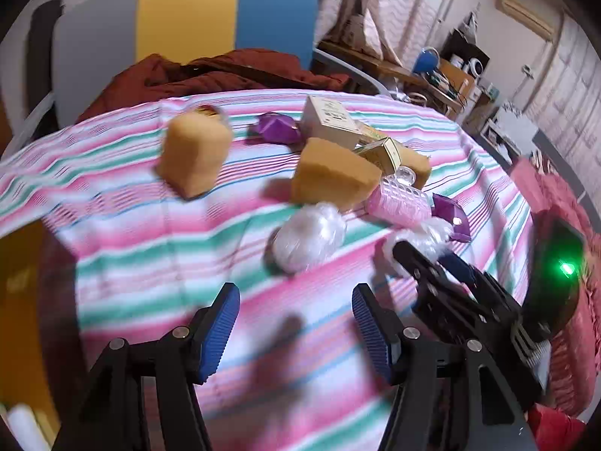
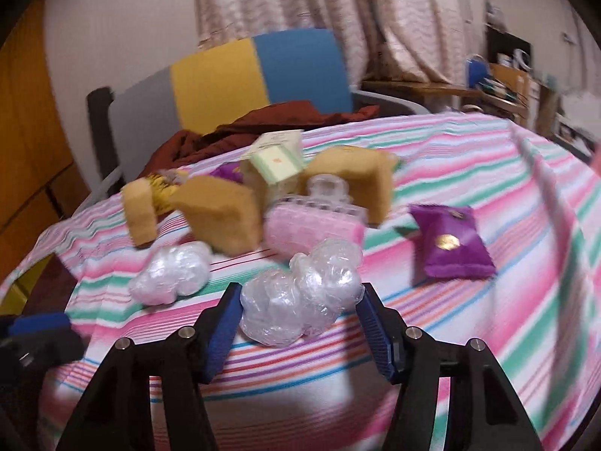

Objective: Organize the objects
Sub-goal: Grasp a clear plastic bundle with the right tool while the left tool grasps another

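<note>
Objects lie on a striped cloth table (image 1: 131,233): tan sponges (image 1: 193,152) (image 1: 330,174), a pink roller box (image 1: 398,203), purple pouches (image 1: 278,127) (image 2: 452,240), cardboard boxes (image 1: 328,118), and clear plastic bundles (image 1: 310,236). My left gripper (image 1: 296,330) is open and empty above bare cloth, short of one plastic bundle. My right gripper (image 2: 298,327) is open with its jaws either side of a crumpled clear plastic bundle (image 2: 304,293); contact with the pads is unclear. A second bundle (image 2: 172,272) lies to its left. The right gripper also shows in the left wrist view (image 1: 424,259).
A chair (image 1: 188,18) with a grey, yellow and blue back stands behind the table, with a dark red garment (image 1: 210,75) on its seat. A cluttered desk (image 1: 432,71) and curtains are at the back right. A wooden door (image 2: 22,131) is on the left.
</note>
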`<act>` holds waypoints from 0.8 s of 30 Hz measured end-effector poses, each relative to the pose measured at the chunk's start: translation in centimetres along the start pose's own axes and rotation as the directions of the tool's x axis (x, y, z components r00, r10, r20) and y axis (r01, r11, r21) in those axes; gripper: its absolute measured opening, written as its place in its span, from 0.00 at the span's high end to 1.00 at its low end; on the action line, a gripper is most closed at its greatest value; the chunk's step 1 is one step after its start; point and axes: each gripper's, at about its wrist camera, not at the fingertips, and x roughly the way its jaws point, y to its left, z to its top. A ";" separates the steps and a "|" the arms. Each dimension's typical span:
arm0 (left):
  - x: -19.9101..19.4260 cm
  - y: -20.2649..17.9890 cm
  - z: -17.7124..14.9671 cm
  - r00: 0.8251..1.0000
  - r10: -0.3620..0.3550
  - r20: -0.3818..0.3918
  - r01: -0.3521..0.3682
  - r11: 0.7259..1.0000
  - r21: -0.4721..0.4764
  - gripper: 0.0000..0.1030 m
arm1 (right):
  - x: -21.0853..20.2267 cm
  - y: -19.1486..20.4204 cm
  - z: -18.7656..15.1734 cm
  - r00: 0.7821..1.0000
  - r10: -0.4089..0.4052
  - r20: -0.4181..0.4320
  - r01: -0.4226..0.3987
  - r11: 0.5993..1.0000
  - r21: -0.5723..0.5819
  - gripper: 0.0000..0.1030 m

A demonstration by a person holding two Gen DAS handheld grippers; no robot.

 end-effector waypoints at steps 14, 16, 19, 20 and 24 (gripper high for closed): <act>4.6 -0.4 1.8 1.000 -0.006 0.010 0.005 1.000 0.024 0.48 | 0.5 -0.4 0.0 1.000 0.020 0.000 -0.020 0.999 0.029 0.39; 4.6 -0.4 1.5 0.999 0.008 0.031 -0.009 1.000 0.025 0.57 | 0.5 -0.4 0.0 1.000 0.022 0.001 -0.022 0.999 0.031 0.39; 4.6 -0.4 1.2 0.998 0.015 0.059 -0.017 0.999 0.035 0.60 | 0.3 -0.2 -0.1 1.000 0.021 0.001 -0.021 0.999 0.030 0.39; 4.5 -0.4 0.8 0.997 0.022 0.074 -0.025 0.999 0.034 0.61 | 0.3 -0.3 -0.1 1.000 0.021 0.001 -0.021 0.999 0.030 0.39; 4.0 -0.3 -0.5 0.992 0.045 0.119 -0.046 0.999 0.008 0.62 | 0.3 -0.2 -0.1 1.000 0.018 0.002 -0.018 0.999 0.028 0.39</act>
